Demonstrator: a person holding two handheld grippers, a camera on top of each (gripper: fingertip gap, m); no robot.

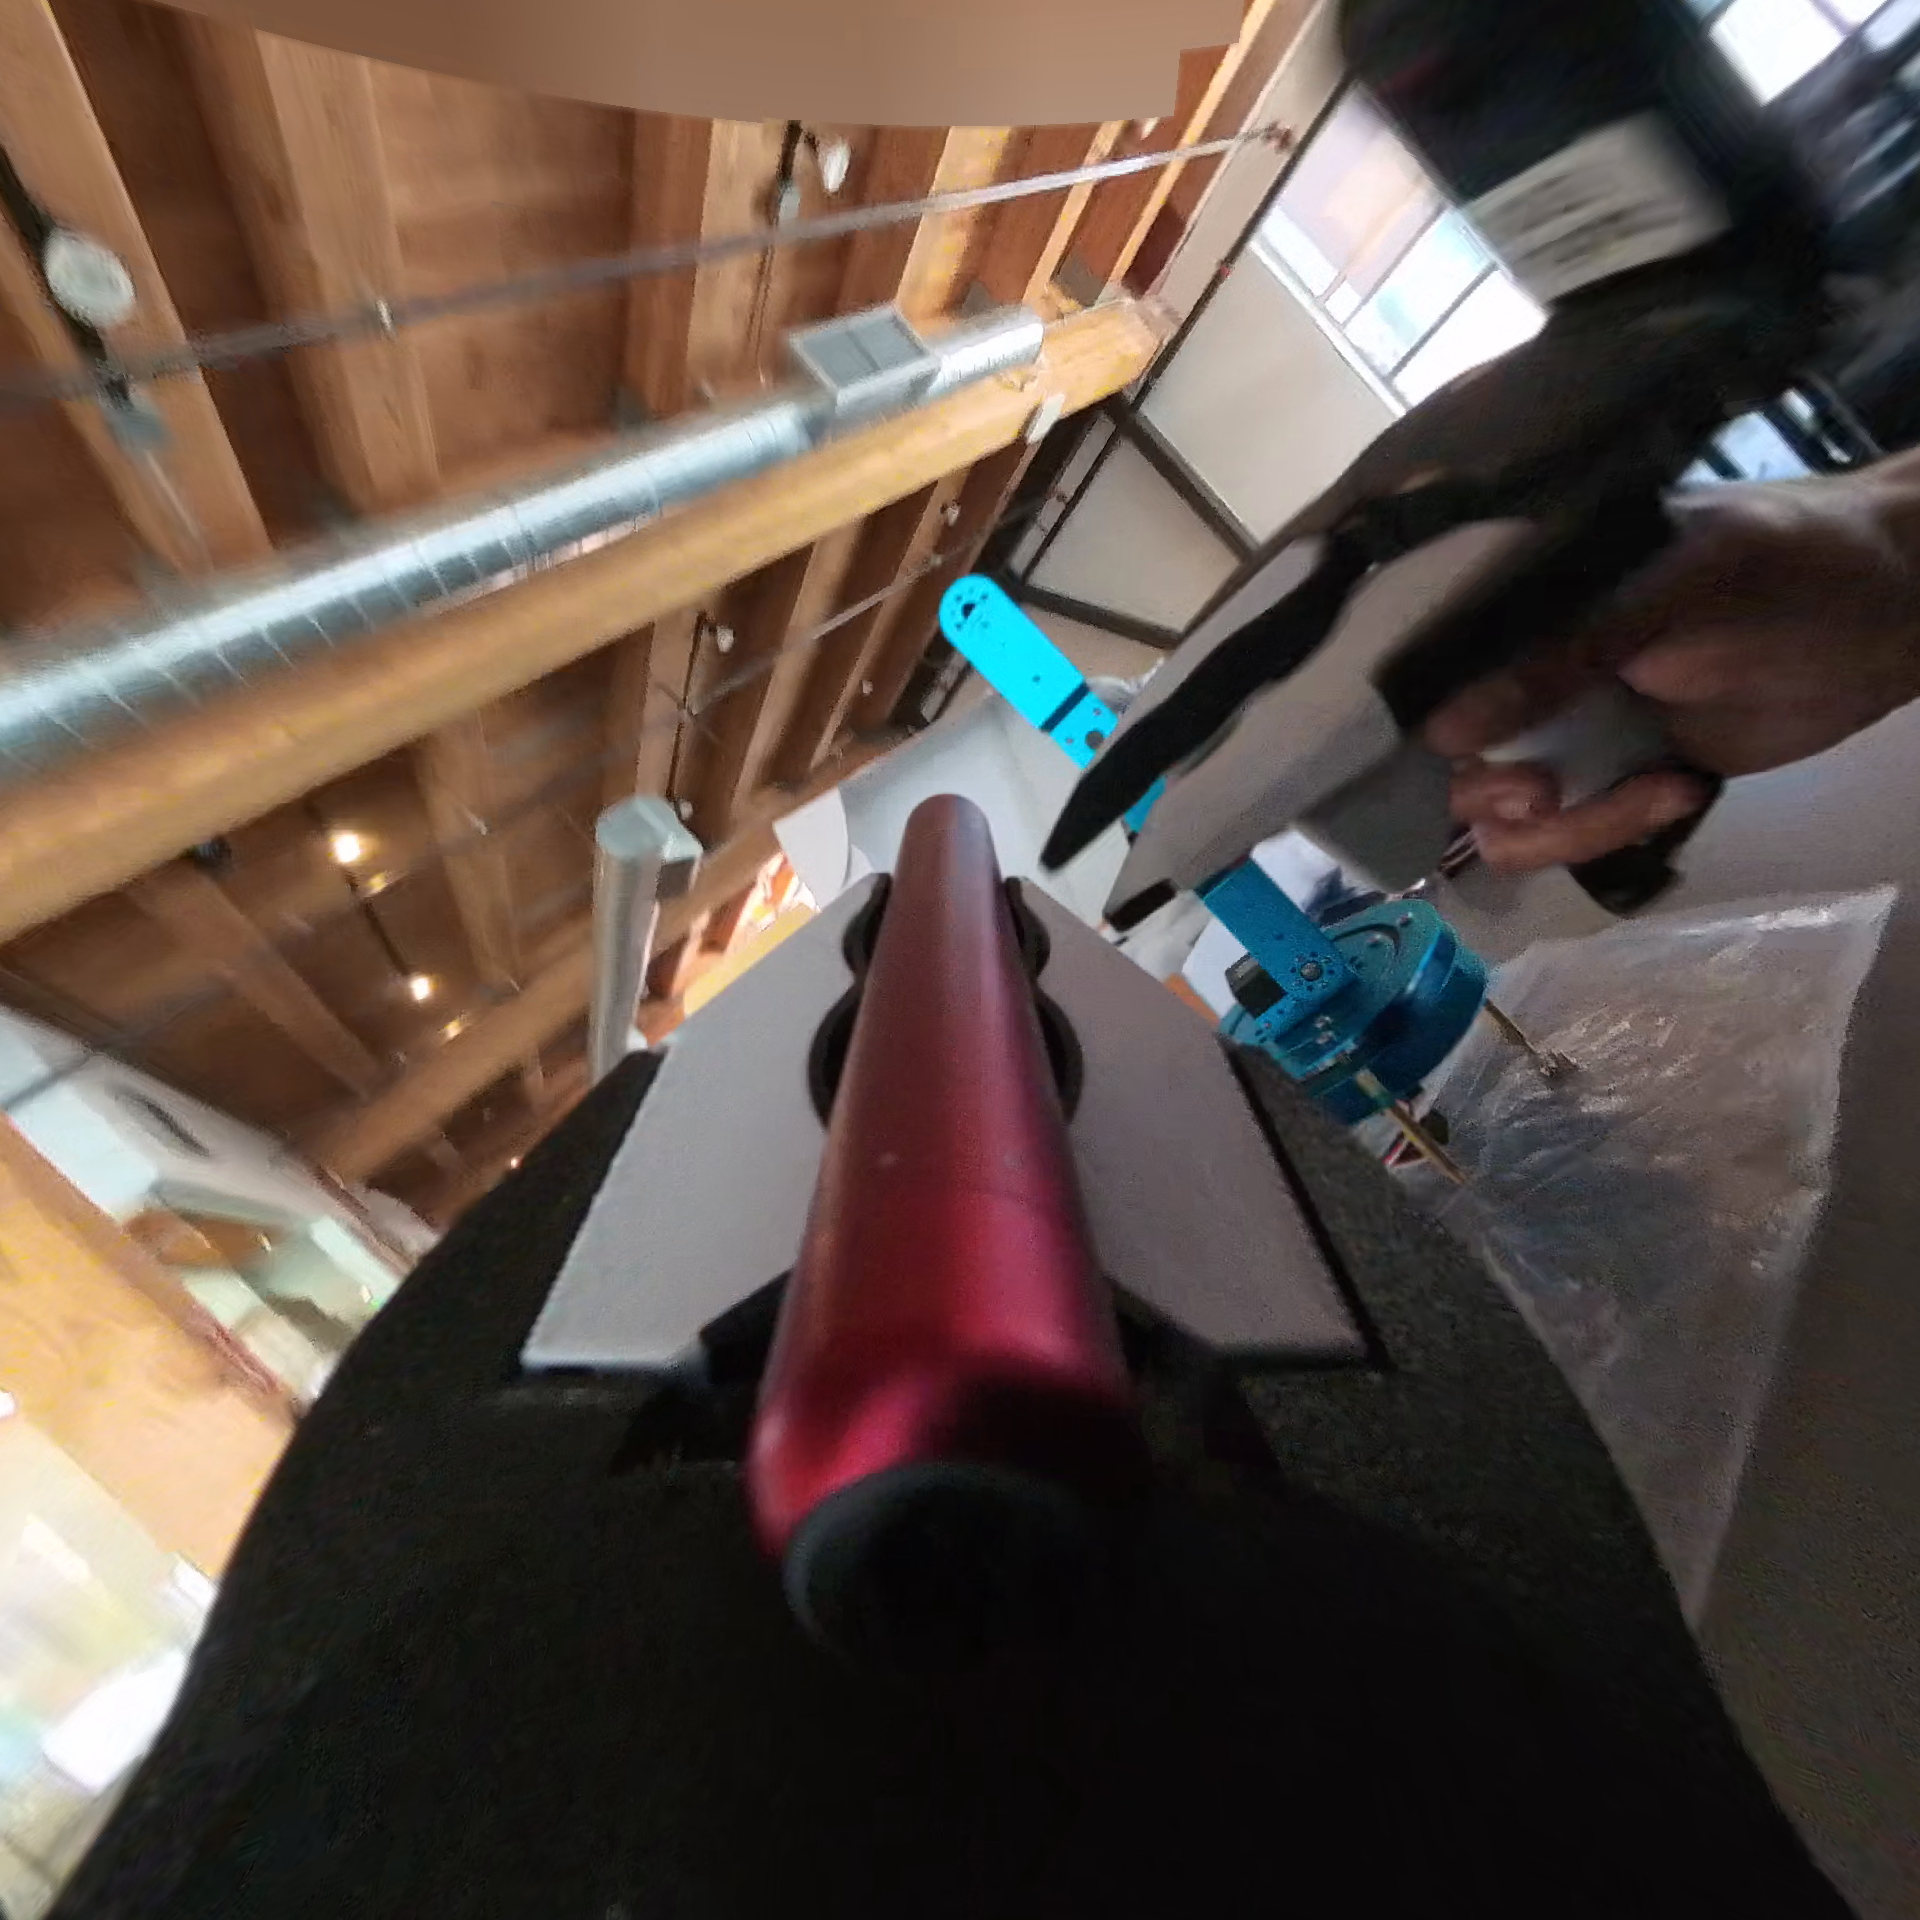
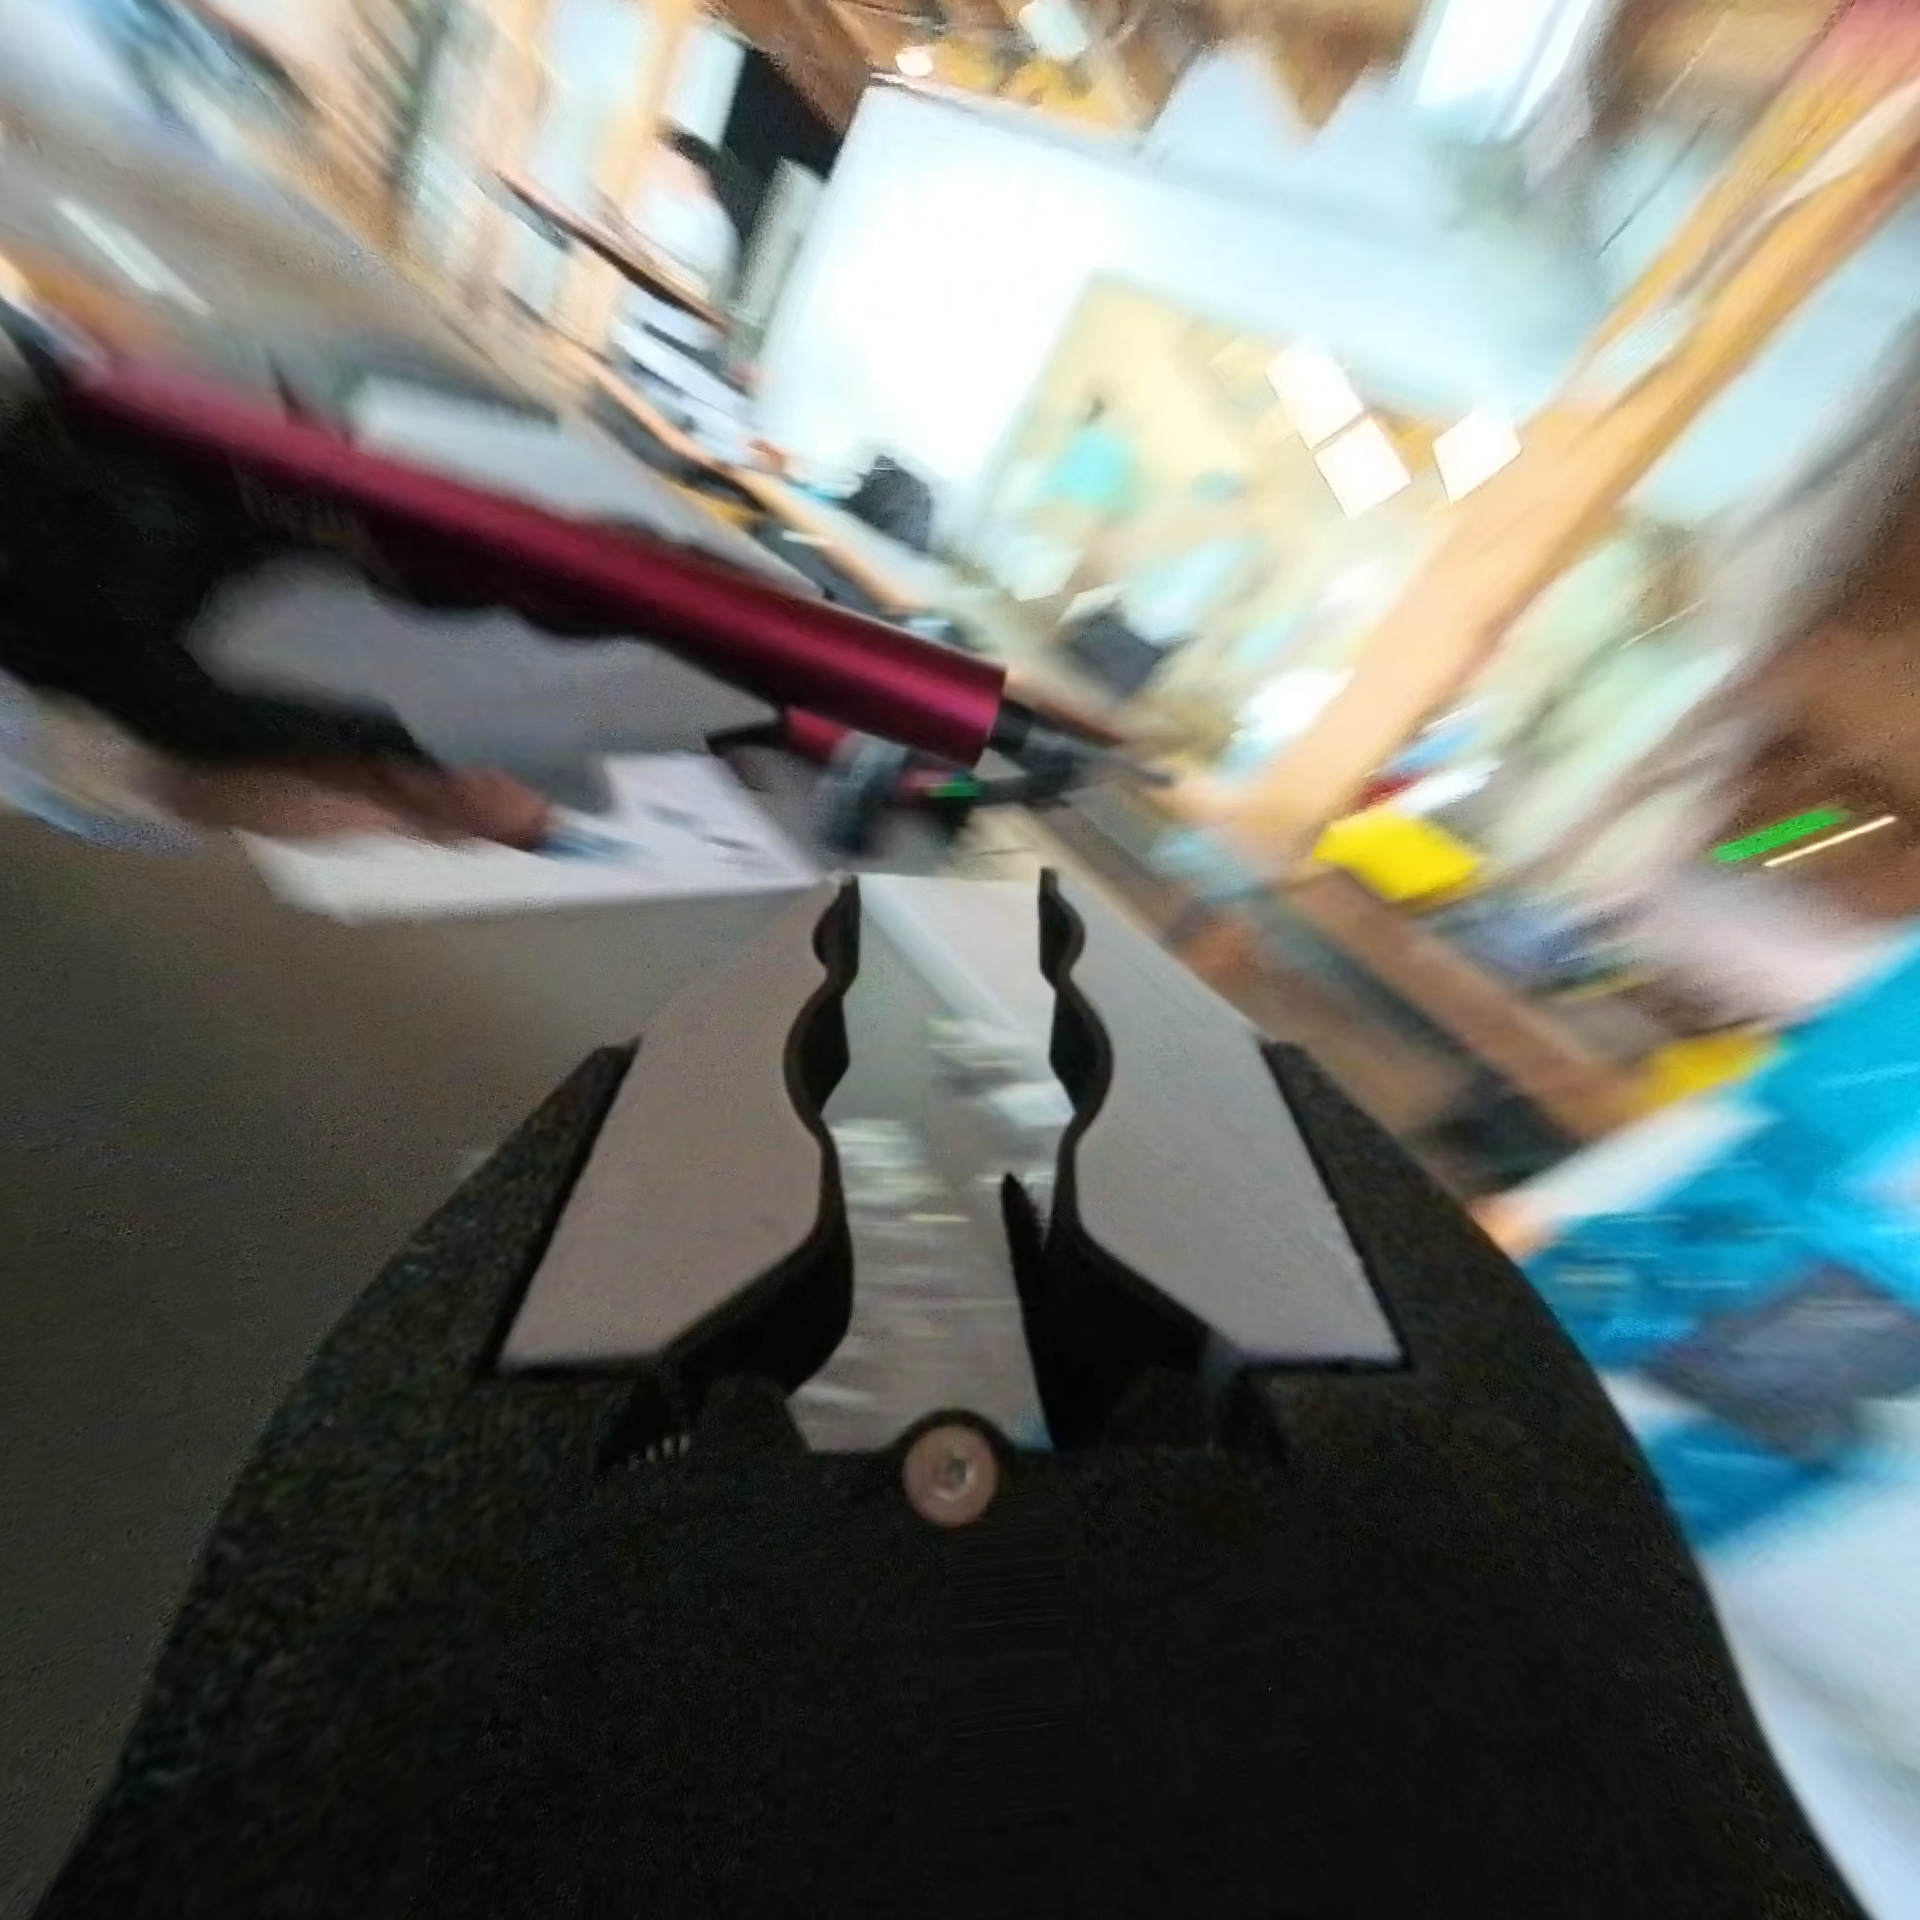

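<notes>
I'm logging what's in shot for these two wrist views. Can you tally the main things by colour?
Red: 1, the red cylinder clamped in the left tool.
Blue: 1, the blue metal assembly.
Clear: 1, the plastic bag.
Black and grey: 2, the left tool and the empty right tool.
Total: 5.

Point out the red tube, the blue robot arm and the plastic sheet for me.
red tube [image 1: 935, 1174], left wrist view, mid-barrel between the left tool's fingers.
blue robot arm [image 1: 1382, 997], left wrist view, its round base.
plastic sheet [image 1: 1683, 1122], left wrist view, crinkled middle.
</notes>
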